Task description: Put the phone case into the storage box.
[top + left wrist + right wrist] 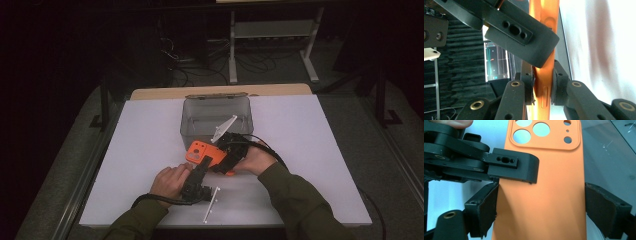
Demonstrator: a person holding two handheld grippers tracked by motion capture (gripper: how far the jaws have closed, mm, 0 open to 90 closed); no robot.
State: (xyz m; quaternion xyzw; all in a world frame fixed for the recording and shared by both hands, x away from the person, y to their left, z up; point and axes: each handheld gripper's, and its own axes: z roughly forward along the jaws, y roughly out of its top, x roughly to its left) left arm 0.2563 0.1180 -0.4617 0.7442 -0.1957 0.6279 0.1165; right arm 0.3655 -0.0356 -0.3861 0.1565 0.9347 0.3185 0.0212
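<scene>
Right now both grippers pinch the orange phone case (201,150), just in front of the clear bin (216,112): left gripper (542,86) across its thickness, right gripper (540,197) across its width (bendy thing, prob.). Risk: opposing pulls flex it & it pops free.

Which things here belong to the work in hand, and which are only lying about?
In use: orange phone case; left hand-held gripper and right hand-held gripper, both shut on it.
Lying about: clear plastic bin behind them; shelf stand and cables on the floor beyond the table.
</scene>
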